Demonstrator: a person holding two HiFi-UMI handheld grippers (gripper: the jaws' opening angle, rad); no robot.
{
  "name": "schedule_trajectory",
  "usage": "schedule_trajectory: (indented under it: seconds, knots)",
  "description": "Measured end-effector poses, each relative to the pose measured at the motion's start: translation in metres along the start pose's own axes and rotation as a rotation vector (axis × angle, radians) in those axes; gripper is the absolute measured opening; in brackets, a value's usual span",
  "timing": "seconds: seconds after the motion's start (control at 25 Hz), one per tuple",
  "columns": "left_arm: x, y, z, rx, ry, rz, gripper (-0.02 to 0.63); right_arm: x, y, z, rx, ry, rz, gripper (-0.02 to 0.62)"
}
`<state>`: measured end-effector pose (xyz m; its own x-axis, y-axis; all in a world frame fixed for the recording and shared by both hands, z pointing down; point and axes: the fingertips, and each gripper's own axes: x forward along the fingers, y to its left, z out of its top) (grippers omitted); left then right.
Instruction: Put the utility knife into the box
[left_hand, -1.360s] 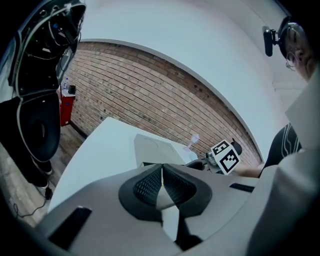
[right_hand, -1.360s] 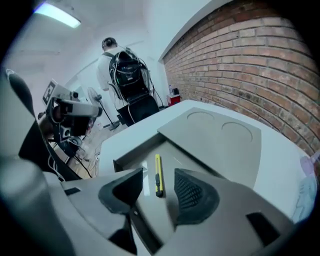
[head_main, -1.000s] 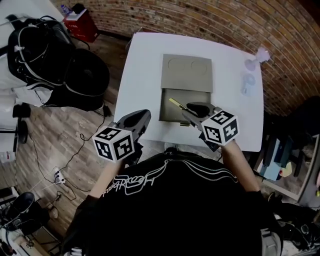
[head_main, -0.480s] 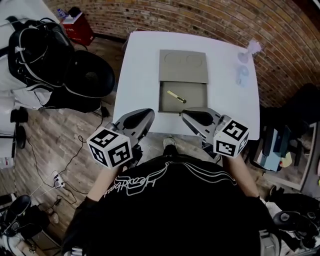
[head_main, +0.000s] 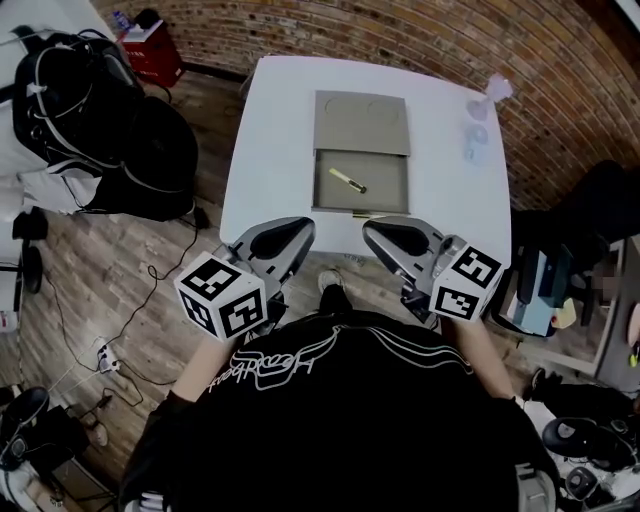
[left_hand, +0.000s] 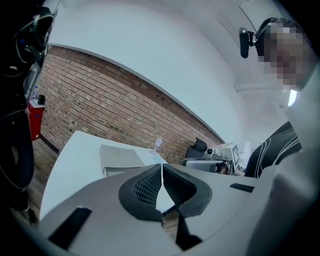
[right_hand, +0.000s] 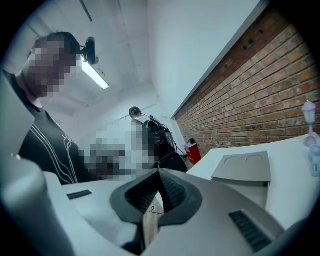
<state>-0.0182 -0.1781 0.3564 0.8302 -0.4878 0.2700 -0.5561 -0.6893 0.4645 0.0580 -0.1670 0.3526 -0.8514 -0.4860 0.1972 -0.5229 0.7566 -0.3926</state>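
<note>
Off the table (head_main: 270, 150), left gripper (head_main: 303, 227) and right gripper (head_main: 372, 230) closed — empty.

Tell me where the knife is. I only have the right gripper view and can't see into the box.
Observer: The knife lies inside the open box, on its bottom.
Operator: Report the left gripper.
Observer: The left gripper is shut, with nothing between its jaws.
Operator: Place it against the table.
Observer: It hangs by the table's near edge, short of the box.
</note>
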Motion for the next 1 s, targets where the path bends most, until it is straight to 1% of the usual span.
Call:
schedule_trajectory:
  seconds: [0.16,0.48,0.72,1.0]
  knots:
    - [-0.003,-0.006,0.001,0.014,0.01,-0.004,0.035,-0.002,0.001,0.002,0.031,-0.016,-0.004,0.002]
    - [-0.004,-0.014,0.005,0.04,0.019,0.004,0.035,-0.002,0.003,0.002,0.011,-0.01,0.01,0.002]
    - [-0.006,-0.009,0.004,0.039,0.026,0.032,0.035,0.001,0.002,-0.002,0.001,0.002,0.024,0.002]
    - [0.002,0.001,-0.001,0.023,0.042,0.043,0.035,0.006,-0.009,-0.01,0.007,0.024,0.02,0.002]
